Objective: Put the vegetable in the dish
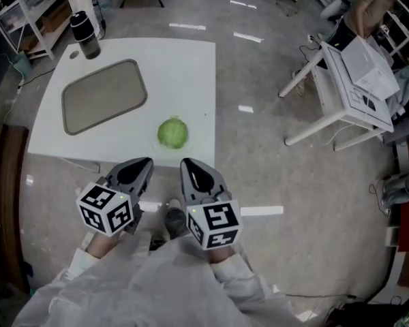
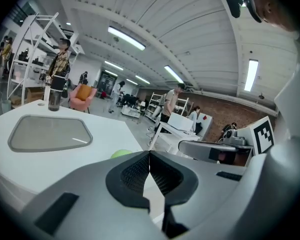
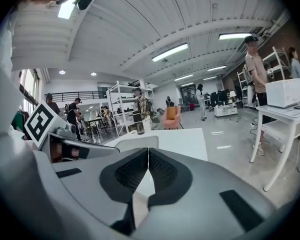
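Risks rolling the vegetable off the table — probably a small cabbage, lying near the front edge just ahead of both tips, apt to slip from an off-centre pinch. Needs opening first: left gripper and right gripper both closed tip to tip, holding nothing. In the dish, farther back and apart from the vegetable, nothing yet — behind it, a capped flask, upright.

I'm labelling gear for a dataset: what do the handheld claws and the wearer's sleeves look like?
The left claw and right claw are grey, rounded shells with black textured pads. Each carries a white cube with black square markers. The sleeves are pale grey.
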### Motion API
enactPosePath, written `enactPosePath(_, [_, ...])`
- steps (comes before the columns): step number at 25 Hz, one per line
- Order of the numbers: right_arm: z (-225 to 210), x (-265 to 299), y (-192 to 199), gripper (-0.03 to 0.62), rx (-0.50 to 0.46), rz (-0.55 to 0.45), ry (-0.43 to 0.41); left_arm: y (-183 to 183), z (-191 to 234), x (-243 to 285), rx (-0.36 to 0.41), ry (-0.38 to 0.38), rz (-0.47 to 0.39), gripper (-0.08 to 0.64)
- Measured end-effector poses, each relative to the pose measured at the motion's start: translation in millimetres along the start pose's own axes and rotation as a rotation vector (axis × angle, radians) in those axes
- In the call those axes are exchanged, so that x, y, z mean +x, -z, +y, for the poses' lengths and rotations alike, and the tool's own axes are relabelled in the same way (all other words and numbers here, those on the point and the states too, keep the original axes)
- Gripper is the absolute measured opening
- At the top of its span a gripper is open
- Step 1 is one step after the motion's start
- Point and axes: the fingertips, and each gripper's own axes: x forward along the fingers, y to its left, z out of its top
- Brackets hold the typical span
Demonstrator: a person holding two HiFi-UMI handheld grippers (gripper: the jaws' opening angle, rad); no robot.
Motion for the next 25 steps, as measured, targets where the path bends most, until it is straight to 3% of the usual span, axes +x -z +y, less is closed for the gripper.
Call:
enactPosePath(8, [-29.8,19.0,2.3,0.012,0.020,0.028,-0.005,-9.2,10.4,25.3,-0.035,-0.022,-0.002,0.008])
enactPosePath(25, [-42.8,36.0,12.5,0.012,0.069,0.074,0.040,-1.3,35.3,37.8,-0.076,-0.023,0.080,0.008])
